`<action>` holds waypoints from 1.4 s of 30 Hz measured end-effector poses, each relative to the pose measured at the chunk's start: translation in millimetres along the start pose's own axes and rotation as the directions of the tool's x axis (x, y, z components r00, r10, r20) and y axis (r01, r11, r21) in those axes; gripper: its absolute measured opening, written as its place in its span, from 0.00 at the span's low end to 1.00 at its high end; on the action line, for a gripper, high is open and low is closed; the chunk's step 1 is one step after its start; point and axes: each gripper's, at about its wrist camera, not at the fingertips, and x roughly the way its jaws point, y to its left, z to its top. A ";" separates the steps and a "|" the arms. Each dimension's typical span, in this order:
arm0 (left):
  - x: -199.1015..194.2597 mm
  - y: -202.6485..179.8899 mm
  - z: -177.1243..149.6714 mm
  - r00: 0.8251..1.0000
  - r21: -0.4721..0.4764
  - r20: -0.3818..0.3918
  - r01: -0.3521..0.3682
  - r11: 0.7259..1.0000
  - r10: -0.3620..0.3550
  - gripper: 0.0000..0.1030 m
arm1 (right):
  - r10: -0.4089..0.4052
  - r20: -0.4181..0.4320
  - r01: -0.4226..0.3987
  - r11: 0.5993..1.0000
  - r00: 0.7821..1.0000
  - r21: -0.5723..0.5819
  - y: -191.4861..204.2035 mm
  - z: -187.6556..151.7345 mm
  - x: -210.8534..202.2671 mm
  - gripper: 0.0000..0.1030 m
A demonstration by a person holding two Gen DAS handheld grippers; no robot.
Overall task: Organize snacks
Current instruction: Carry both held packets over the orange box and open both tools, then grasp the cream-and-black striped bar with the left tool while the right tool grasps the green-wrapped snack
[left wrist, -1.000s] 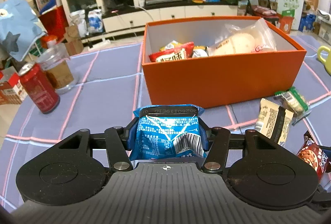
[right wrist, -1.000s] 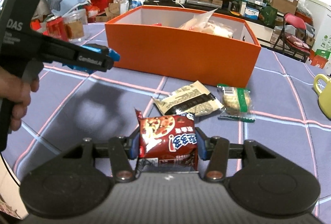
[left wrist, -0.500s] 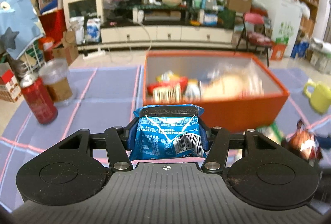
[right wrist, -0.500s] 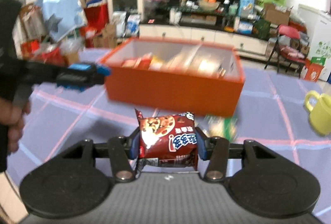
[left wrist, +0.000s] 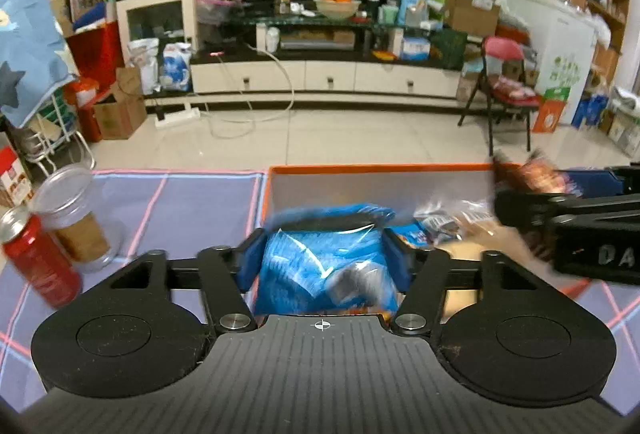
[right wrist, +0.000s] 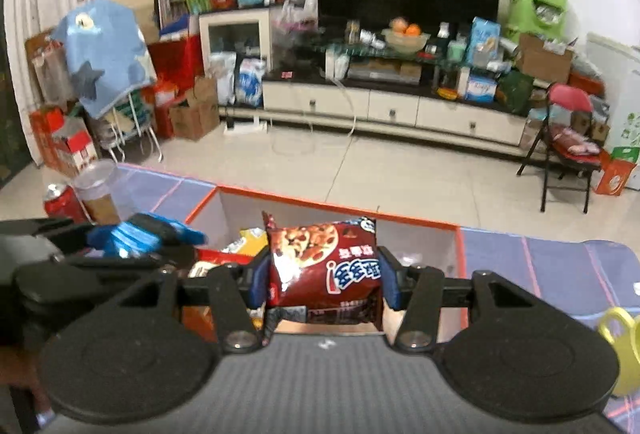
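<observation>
An orange box (left wrist: 360, 169) sits on the table, and both grippers hang over its open top. My left gripper (left wrist: 326, 254) has a blue snack packet (left wrist: 320, 266) between its fingers. Its jaws are opening, and the packet is smeared with blur, loose between the pads. My right gripper (right wrist: 320, 270) still has its pads against a dark red cookie packet (right wrist: 320, 262), and its jaws are opening too. In the left wrist view the right gripper (left wrist: 520, 193) reaches in from the right. Several snack packets (right wrist: 240, 246) lie inside the box (right wrist: 400, 220).
A red can (left wrist: 40, 266) and a clear lidded jar (left wrist: 76, 222) stand at the table's left on the purple checked cloth (left wrist: 180, 201). A yellow mug (right wrist: 624, 346) is at the right. Beyond the table lie a tiled floor and a cluttered TV unit.
Both grippers have risen and moved forward from the near tabletop to over the orange box. The blue packet, sharp and firmly pinched before, is now blurred between wider fingers.
</observation>
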 end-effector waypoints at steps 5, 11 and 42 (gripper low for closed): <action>-32.3 9.2 -12.4 0.996 -0.018 0.083 0.045 0.999 -0.044 0.66 | -0.012 0.053 0.011 1.000 0.999 0.023 -7.9 0.3 -15.6 0.73; -69.7 10.5 -74.7 0.991 -0.018 0.073 0.112 0.994 -0.111 0.67 | -0.109 0.167 0.107 0.994 0.980 0.020 -57.6 -85.2 -85.2 0.96; -1.6 -110.2 -139.4 0.922 0.349 -0.136 0.387 0.854 -0.362 0.63 | -0.120 -0.205 0.144 0.984 0.971 0.107 -86.1 -172.3 5.0 0.50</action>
